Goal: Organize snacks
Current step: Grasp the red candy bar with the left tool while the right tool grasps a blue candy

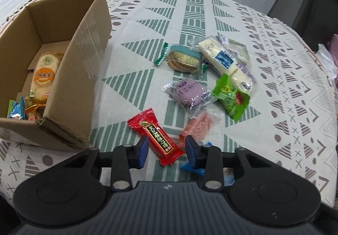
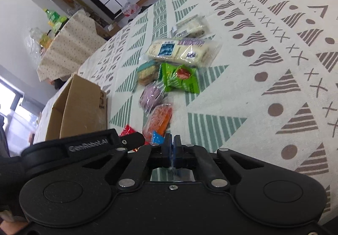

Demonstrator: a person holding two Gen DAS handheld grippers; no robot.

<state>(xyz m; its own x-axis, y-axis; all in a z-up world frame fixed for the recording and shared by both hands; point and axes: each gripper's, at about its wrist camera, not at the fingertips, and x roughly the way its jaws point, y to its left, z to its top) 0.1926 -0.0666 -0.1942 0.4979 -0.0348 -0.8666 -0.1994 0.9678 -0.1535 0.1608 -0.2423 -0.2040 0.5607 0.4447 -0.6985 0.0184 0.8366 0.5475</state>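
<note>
Eight loose snacks (image 1: 190,97), one box (image 1: 69,78), two claws (image 1: 166,150)

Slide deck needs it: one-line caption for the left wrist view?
Left gripper straddles a red snack packet on the patterned tablecloth, beside a partly filled cardboard box.

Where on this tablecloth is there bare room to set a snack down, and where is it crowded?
Free: the patterned tablecloth beyond the snacks, and the strip between the brown cardboard box and the red candy wrapper. Crowded: the cluster from the long white pastry packet past the purple cake packet toward the near edge.
</note>
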